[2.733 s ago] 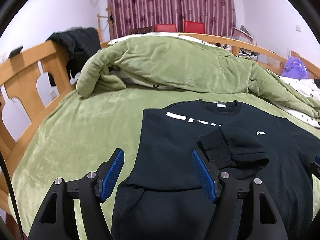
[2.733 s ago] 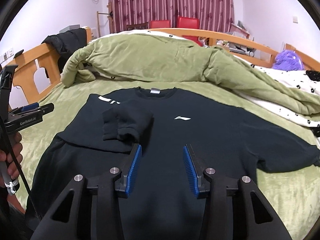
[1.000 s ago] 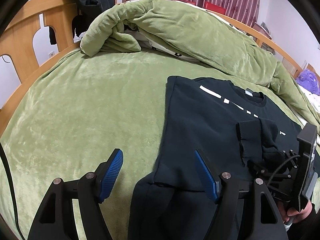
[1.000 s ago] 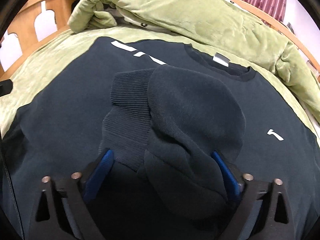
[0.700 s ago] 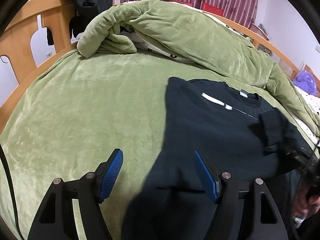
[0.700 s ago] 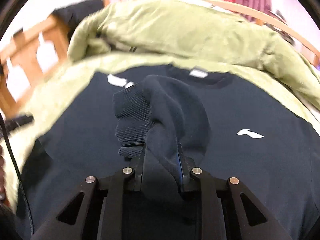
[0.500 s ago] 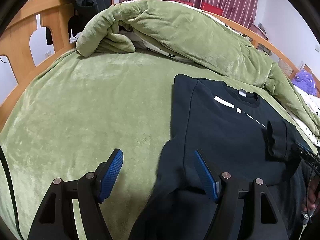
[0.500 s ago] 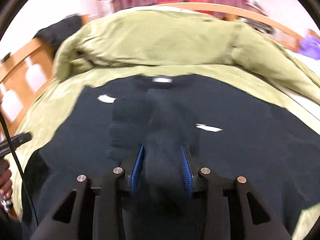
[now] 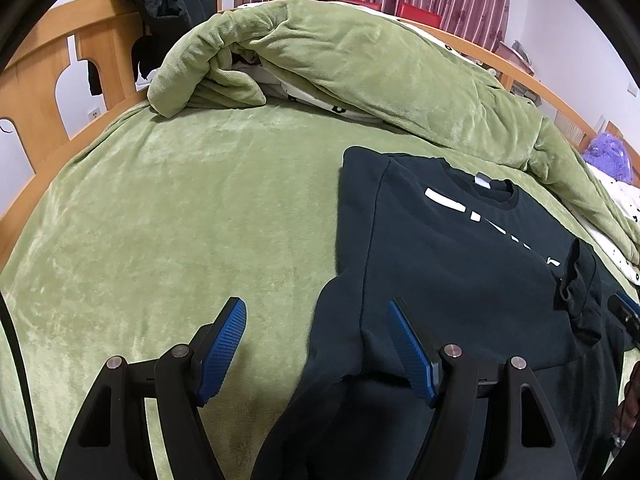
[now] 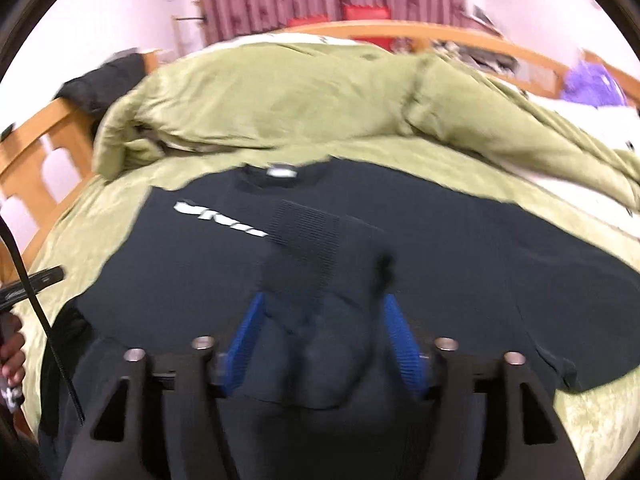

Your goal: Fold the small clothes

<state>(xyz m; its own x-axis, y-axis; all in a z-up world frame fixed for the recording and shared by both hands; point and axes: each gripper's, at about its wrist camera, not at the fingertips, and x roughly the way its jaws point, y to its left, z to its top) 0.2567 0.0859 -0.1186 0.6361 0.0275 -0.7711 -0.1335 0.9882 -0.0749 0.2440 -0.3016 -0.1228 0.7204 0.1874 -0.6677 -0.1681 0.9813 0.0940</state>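
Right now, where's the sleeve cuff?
The cuff lies folded across the sweatshirt chest, just right of the white lettering, ahead of the open right gripper. In the left wrist view it's at far right.

Matt black knit sweatshirt [image 9: 460, 264] lay on a plush green fleece blanket [image 9: 180, 216]; bed frame [image 9: 36, 80] was varnished wood

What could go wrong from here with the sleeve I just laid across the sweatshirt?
1. The right gripper has just been opening, and the bunched sleeve sits between its pads; pulling back may drag it out of place.
2. The cuff lies crumpled, not flat, so the next fold would likely be lumpy.
3. The left gripper hangs open over the sweatshirt edge; lowering it may wrinkle the side.
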